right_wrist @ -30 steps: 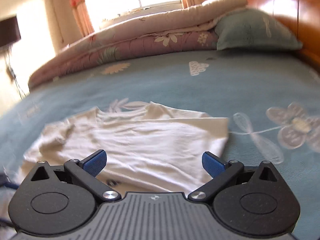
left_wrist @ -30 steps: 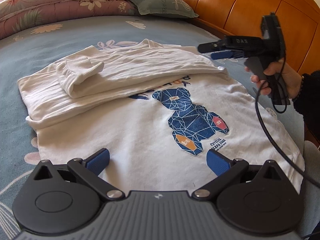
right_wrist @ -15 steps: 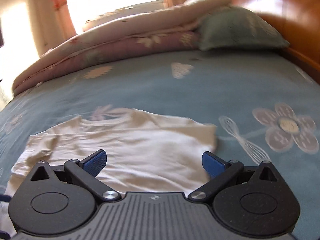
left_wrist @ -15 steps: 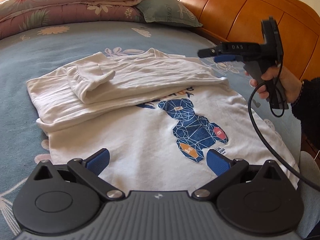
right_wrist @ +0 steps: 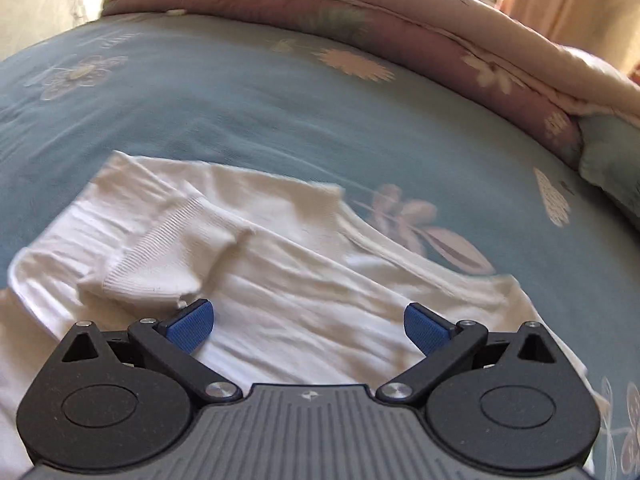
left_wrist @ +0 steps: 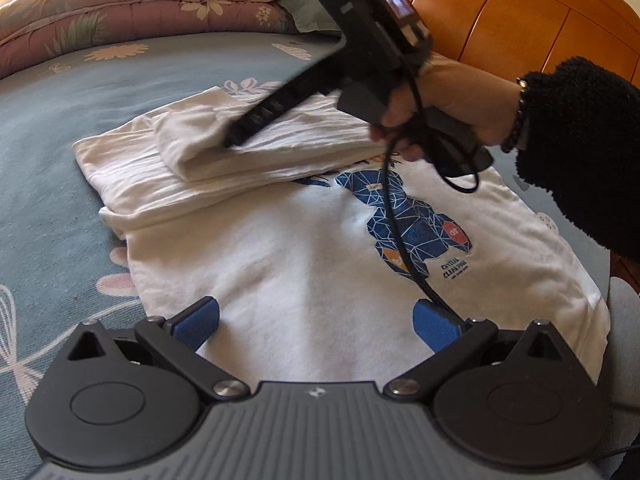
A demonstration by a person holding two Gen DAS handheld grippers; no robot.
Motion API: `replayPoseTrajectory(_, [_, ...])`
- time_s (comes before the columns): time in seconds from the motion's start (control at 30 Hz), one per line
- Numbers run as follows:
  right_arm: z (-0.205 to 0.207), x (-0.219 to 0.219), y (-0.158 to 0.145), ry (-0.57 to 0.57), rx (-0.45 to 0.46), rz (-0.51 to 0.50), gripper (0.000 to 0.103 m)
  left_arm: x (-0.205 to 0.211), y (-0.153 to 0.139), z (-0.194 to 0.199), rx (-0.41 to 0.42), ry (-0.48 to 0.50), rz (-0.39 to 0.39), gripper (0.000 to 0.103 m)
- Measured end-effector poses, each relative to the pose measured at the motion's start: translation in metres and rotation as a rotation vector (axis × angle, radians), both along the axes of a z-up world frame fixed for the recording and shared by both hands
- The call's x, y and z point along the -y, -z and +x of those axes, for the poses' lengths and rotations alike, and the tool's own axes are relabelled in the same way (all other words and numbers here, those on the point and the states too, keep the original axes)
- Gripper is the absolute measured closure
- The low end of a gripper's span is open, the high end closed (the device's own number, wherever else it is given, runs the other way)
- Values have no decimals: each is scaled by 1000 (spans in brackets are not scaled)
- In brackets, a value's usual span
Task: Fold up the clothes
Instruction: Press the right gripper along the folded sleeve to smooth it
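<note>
- Your right gripper [left_wrist: 232, 142] has swung from out by the headboard [left_wrist: 520, 24], where it hung a second ago, across and down onto the folded part of the white shirt [left_wrist: 304, 264]; its tips now sit at the doubled-over sleeve [left_wrist: 188, 148].
- Your right wrist view agrees: both blue pads [right_wrist: 190, 324] stand wide apart with nothing between them, low over the folded layers, and the ribbed cuff [right_wrist: 168, 256] lies just beyond the left pad.
- Your left gripper [left_wrist: 316, 320] has barely shifted. Its jaws are spread and empty, hovering over the near hem, so it holds no cloth.
- Where the shirt lies: flat on the blue flowered bedspread [left_wrist: 48, 168], printed front up, its far part turned back on itself in a stacked band, with the bear print [left_wrist: 404, 216] partly showing below that band.
- Why the right gripper sits so, as I judge it: spread jaws low on the sleeve suit either pressing the fold flat or taking the cuff to shift it. The frames do not settle which.
- The trailing cable [left_wrist: 394, 216] drapes across the print; mind it does not drag the cloth.
- Your left stays back near the hem, probably so the lower half stays in place while the right works.
</note>
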State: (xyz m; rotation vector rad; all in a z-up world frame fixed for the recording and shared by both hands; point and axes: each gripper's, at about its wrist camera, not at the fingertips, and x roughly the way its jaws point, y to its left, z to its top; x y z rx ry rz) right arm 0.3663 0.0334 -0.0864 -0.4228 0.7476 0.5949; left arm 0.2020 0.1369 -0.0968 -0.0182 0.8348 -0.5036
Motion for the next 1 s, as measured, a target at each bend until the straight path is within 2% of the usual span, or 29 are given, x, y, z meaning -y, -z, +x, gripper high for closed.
replayPoseTrajectory(0.1, [-11, -8, -21, -87, 23, 162, 0, -1, 0, -1, 1, -3, -3, 1])
replayPoseTrajectory(0.13, [-15, -8, -26, -110, 28, 184, 0, -1, -1, -1, 1, -5, -4, 1])
replayPoseTrajectory(0.2, [-22, -7, -34, -147, 40, 184, 0, -1, -1, -2, 2, -7, -5, 1])
replayPoseTrajectory(0.27, [-26, -2, -34, -147, 61, 130, 0, 0, -2, -2, 3, -7, -7, 1])
replayPoseTrajectory(0.37, [-25, 24, -28, -98, 35, 97, 0, 2, -3, -2, 7, -2, -15, 1])
replayPoseTrajectory(0.67, [-33, 143, 7, 116, -100, 131, 0, -3, -5, 1, 7, -19, -43, 1])
replayPoseTrajectory(0.7, [-36, 152, 14, 129, -100, 129, 0, -1, -4, 2, 0, -21, -37, 1])
replayPoseTrajectory(0.77, [-49, 161, 23, 108, -35, 152, 0, 1, -1, 3, -4, -22, -20, 1])
replayPoseTrajectory(0.87, [-61, 159, 30, 139, 32, 171, 0, 5, 0, 4, 1, -21, -2, 1])
replayPoseTrajectory(0.93, [-60, 156, 26, 142, 19, 151, 0, 6, 1, 6, 1, -26, -5, 1])
replayPoseTrajectory(1.0, [-64, 171, 9, 164, 26, 181, 0, 6, 1, 8, 1, -32, -8, 1])
